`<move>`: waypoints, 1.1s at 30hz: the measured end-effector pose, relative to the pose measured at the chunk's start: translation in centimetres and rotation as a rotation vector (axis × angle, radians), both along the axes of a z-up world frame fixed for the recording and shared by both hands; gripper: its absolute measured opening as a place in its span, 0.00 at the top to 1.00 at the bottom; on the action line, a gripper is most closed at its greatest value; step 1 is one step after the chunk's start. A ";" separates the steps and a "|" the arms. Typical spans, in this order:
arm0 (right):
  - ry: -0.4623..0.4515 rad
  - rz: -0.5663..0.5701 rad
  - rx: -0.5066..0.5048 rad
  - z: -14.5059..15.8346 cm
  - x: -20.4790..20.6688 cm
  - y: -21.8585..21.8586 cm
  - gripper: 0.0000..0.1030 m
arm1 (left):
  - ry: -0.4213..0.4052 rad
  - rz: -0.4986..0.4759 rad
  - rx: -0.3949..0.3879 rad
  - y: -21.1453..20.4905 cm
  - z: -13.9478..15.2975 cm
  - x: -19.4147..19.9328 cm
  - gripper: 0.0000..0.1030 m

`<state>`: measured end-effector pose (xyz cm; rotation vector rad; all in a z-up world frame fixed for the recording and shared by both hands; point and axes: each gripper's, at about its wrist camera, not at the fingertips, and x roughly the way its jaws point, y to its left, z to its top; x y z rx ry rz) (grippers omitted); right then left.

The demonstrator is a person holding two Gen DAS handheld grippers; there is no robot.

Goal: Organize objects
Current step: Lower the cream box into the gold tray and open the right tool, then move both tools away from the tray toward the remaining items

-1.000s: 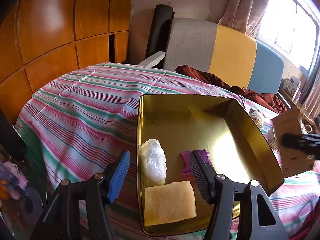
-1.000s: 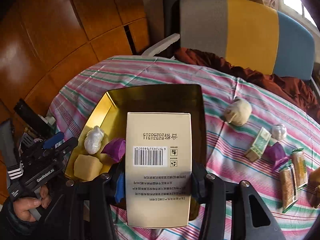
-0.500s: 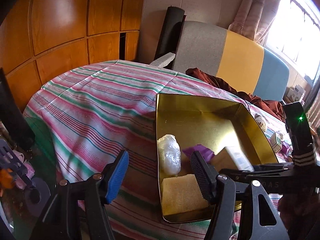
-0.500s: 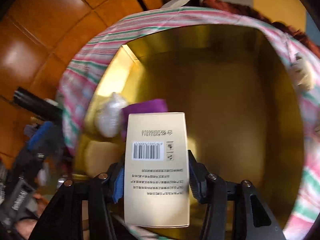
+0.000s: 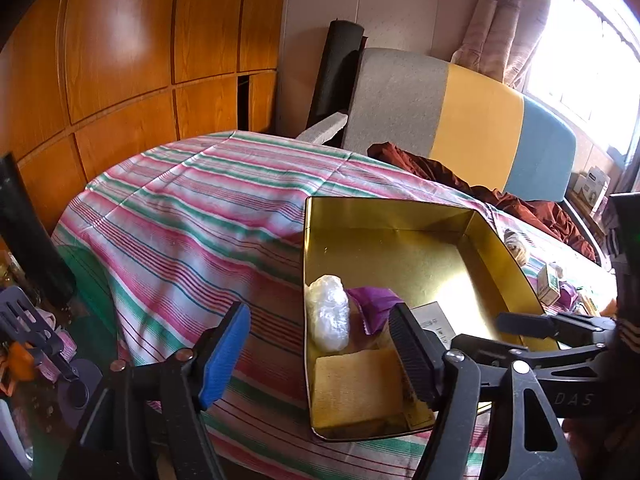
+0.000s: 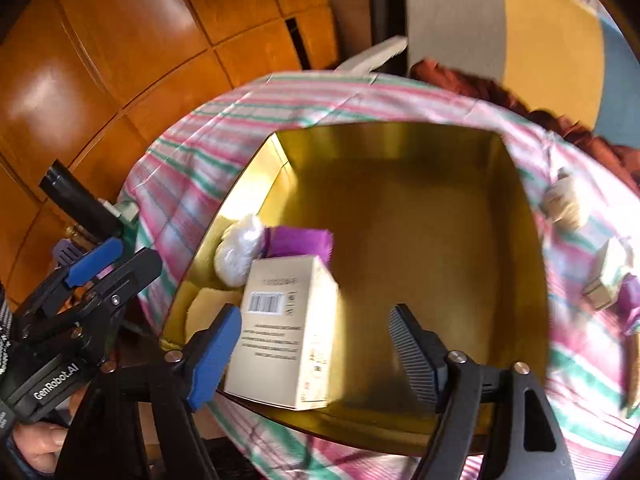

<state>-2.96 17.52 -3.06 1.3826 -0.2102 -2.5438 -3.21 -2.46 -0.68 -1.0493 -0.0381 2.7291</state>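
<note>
A gold tin tray (image 6: 516, 208) (image 5: 384, 204) sits on the striped tablecloth. In it lie a cream carton with a barcode (image 6: 288, 328) (image 5: 434, 318), a white plastic-wrapped lump (image 6: 240, 250) (image 5: 328, 318), a purple wrapper (image 6: 300, 240) (image 5: 374, 302) and a yellow sponge block (image 5: 356, 388) (image 6: 204, 304). My right gripper (image 6: 316, 350) is open above the tray's near part, with the carton lying free between its fingers. My left gripper (image 5: 320, 354) is open and empty at the tray's near left corner.
Right of the tray on the tablecloth (image 6: 256, 104) lie a beige round lump (image 6: 564, 204), a small green-and-cream box (image 6: 608, 276) (image 5: 548, 284) and a purple packet (image 6: 632, 296). A grey, yellow and blue chair (image 5: 460, 120) stands behind the table.
My right gripper lowered the carton into the tray, opened and let it go; the carton now rests in the tray. My left gripper stayed open and drew back slightly.
</note>
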 end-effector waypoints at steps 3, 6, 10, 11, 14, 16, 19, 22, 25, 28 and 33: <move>0.032 -0.025 0.033 0.7 0.3 0.5 0.20 | 0.014 -0.010 -0.011 0.5 0.4 0.4 0.29; 0.061 -0.049 0.068 1.1 0.5 1.0 0.20 | 0.022 -0.021 -0.016 0.9 0.8 0.8 0.28; 0.094 -0.077 0.111 1.7 1.1 1.6 0.19 | 0.028 -0.036 -0.024 1.6 1.1 1.2 0.27; 0.101 -0.083 0.121 1.8 1.3 1.7 0.19 | 0.029 -0.041 -0.026 1.8 1.1 1.3 0.26; 0.119 -0.096 0.146 2.0 1.7 2.1 0.19 | 0.031 -0.056 -0.031 2.5 1.3 1.6 0.25; 0.125 -0.108 0.158 2.1 1.9 2.4 0.19 | 0.035 -0.068 -0.034 2.9 1.5 1.9 0.25; 0.136 -0.129 0.169 2.4 2.3 3.2 0.19 | 0.039 -0.085 -0.037 3.5 1.7 2.1 0.25; 0.146 -0.153 0.173 2.5 2.6 4.3 0.18 | 0.041 -0.106 -0.040 4.2 1.9 2.3 0.21; 0.146 -0.188 0.178 2.6 2.9 5.8 0.18 | 0.046 -0.131 -0.043 5.1 2.1 2.5 0.19; 0.135 -0.231 0.179 2.4 3.2 7.8 0.18 | 0.042 -0.152 -0.046 6.0 2.1 2.6 0.19; 0.101 -0.308 0.180 1.9 3.9 11.4 0.18 | 0.040 -0.189 -0.047 7.3 2.0 2.8 0.19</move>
